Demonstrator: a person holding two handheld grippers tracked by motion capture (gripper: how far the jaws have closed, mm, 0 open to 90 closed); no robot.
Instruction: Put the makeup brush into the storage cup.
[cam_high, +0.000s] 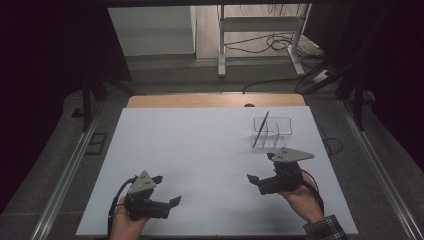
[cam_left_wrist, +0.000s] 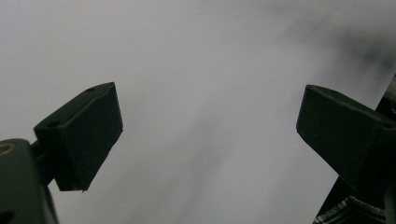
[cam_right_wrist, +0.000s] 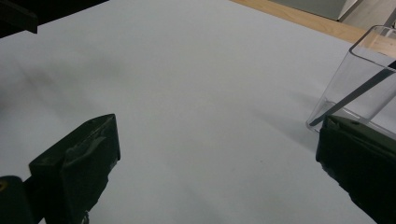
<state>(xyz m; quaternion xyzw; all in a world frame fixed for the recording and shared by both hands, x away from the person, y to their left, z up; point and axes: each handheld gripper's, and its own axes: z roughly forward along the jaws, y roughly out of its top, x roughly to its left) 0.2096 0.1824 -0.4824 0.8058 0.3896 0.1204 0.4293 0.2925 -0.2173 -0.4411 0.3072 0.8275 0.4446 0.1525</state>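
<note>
High view: both tongs, left (cam_high: 172, 201) and right (cam_high: 251, 178), are held wide open, empty; the clear rectangular plastic holder (cam_high: 272, 129) at one o'clock could be toppled by a careless approach.

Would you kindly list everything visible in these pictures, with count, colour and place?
clear container: one, transparent, far right of the sheet, with compartments
stick: one, dark, thin, leaning inside the clear container
white sheet: one, white, covering the table
wooden table: one, light brown, far edge showing beyond the sheet
metal frame: one, pale, on the floor behind the table
left gripper: one, black, near left, jaws open, empty
right gripper: one, black, near right, jaws open, empty
</note>
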